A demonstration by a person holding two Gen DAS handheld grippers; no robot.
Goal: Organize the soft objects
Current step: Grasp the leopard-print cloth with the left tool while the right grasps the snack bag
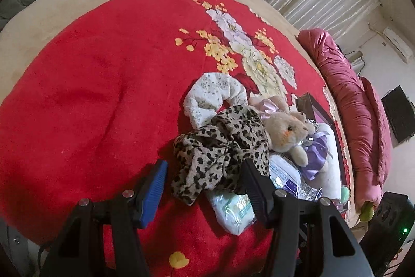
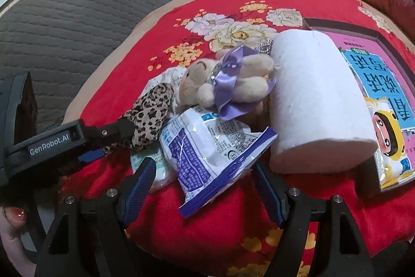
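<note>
Both grippers apart, holding nothing. Left gripper [image 1: 205, 178] straddles leopard cloth [image 1: 220, 147] mid-bed toward the bed's right edge; right gripper [image 2: 205, 181] straddles plastic packet [image 2: 210, 147]. Sink deeper before closing, avoid snagging plush bunny [image 1: 288, 131].

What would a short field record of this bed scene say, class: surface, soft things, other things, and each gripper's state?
Surface: red floral blanket
Soft things: leopard-print cloth, plush bunny with purple ribbon, white floral cloth, white roll
Other things: blue-and-white packet, picture book
Left gripper: open, cloth edge between the fingers
Right gripper: open, packet between the fingers
</note>
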